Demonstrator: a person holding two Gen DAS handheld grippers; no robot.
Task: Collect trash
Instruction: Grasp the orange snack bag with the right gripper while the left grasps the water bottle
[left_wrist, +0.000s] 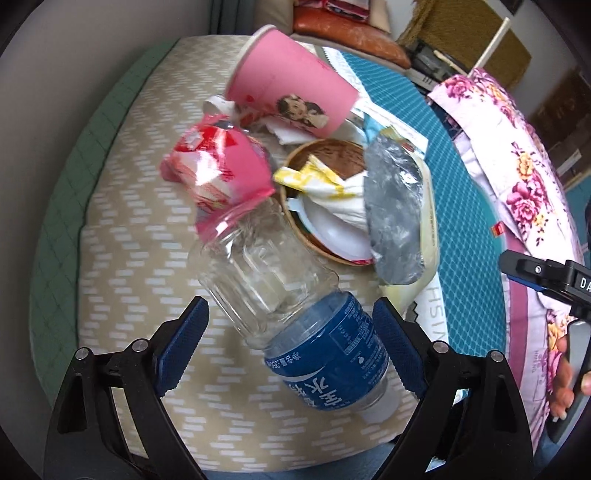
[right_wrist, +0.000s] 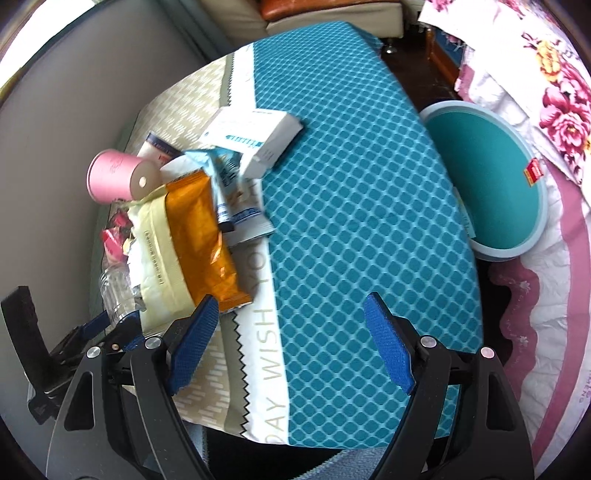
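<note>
In the left wrist view a clear plastic bottle (left_wrist: 291, 306) with a blue label lies on the table between the fingers of my open left gripper (left_wrist: 291, 347); the pads stand apart from its sides. Beyond it lie a pink paper cup (left_wrist: 291, 88), a red-pink wrapper (left_wrist: 218, 173), a brown bowl (left_wrist: 325, 155) holding tissue and a white lid, and a silver-lined pouch (left_wrist: 395, 218). My right gripper (right_wrist: 291, 343) is open and empty over the teal cloth. The right wrist view shows an orange packet (right_wrist: 203, 229), a white box (right_wrist: 255, 136) and the pink cup (right_wrist: 118, 177).
A round teal bin (right_wrist: 487, 181) stands to the right below the table's edge. A floral blanket (left_wrist: 517, 162) lies at the right. The table (right_wrist: 351, 221) has a teal and beige cloth. A grey wall is at the left. The right gripper shows at the left wrist view's right edge (left_wrist: 546, 277).
</note>
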